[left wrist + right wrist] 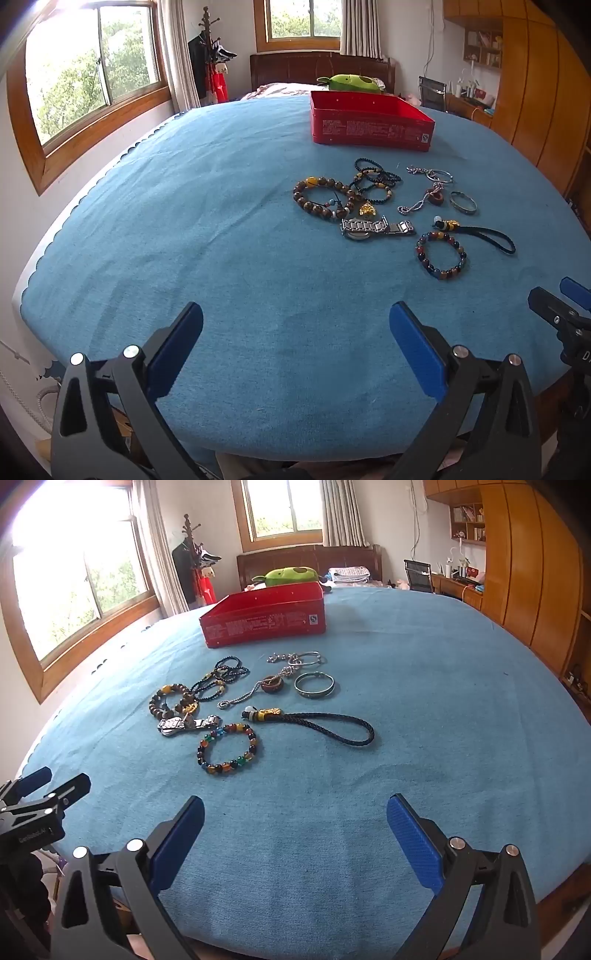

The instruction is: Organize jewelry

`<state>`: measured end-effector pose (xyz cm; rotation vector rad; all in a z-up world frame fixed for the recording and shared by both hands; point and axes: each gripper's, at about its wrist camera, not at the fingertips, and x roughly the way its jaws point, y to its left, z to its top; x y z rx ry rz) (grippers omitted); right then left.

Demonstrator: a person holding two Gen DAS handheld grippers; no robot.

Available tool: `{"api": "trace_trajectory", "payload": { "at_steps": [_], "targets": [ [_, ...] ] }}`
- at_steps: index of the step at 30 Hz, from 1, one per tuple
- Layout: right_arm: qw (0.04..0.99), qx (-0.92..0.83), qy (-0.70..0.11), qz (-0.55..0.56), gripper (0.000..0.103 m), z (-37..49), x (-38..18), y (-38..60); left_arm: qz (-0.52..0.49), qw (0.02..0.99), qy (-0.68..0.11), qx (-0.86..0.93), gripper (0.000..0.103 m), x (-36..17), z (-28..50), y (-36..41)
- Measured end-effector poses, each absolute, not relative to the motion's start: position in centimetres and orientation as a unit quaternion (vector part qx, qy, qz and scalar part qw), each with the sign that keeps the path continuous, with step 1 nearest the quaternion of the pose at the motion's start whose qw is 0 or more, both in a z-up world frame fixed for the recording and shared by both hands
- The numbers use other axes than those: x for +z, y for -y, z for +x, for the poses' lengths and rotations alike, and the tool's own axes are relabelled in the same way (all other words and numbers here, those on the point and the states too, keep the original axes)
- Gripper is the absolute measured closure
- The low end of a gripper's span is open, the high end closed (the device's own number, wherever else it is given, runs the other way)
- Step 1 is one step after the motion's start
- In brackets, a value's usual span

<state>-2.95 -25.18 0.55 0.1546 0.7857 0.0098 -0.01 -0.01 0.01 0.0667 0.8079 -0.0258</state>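
Observation:
Jewelry lies on a blue cloth-covered table (184,240): a brown bead bracelet (321,199), dark bead strands (376,179), a silver watch (373,226), a multicolour bead bracelet (441,256) (228,746), a braided black strap with a gold charm (484,236) (314,722), a silver bangle (463,202) (314,685) and a silver chain (424,192). An open red tin box (369,127) (264,622) stands behind them. My left gripper (295,343) is open and empty near the front edge. My right gripper (295,834) is open and empty, also short of the jewelry.
A bed with a green plush toy (351,83) lies behind the table. Windows are on the left, wooden wardrobes (535,92) on the right. The right gripper's fingers show at the left view's right edge (561,314).

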Motion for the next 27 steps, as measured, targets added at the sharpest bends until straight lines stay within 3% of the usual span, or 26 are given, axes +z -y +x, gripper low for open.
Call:
{"api": "trace_trajectory", "payload": {
  "at_steps": [27],
  "targets": [
    [0.920, 0.003, -0.383, 0.076, 0.004, -2.92, 0.58, 25.11, 0.031, 0.918, -0.395, -0.013, 0.003, 0.00, -0.01, -0.01]
  ]
}}
